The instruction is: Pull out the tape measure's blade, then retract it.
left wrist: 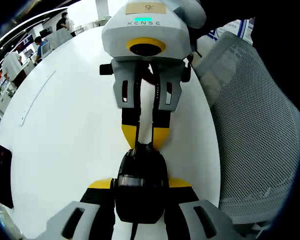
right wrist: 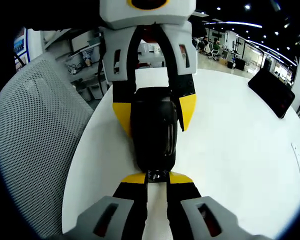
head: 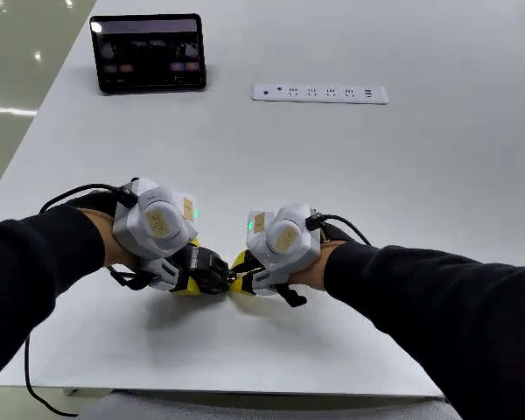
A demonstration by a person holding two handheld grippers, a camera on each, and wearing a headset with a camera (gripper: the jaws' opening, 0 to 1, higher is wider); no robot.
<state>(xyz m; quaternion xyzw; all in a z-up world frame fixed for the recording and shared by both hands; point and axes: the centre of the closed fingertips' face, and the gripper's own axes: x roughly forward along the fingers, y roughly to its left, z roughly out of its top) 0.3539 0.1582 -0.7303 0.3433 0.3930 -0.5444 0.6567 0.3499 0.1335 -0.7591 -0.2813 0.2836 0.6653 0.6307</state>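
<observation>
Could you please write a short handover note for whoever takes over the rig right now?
Left gripper: shut on the black tape measure, gripping its case, near the front edge of the white table.
Right gripper: shut on the blade tip at the mouth of the case, facing the left gripper.
Done: both grips are set.
Left: the blade is not yet drawn out. Pull it out, then retract it.
</observation>
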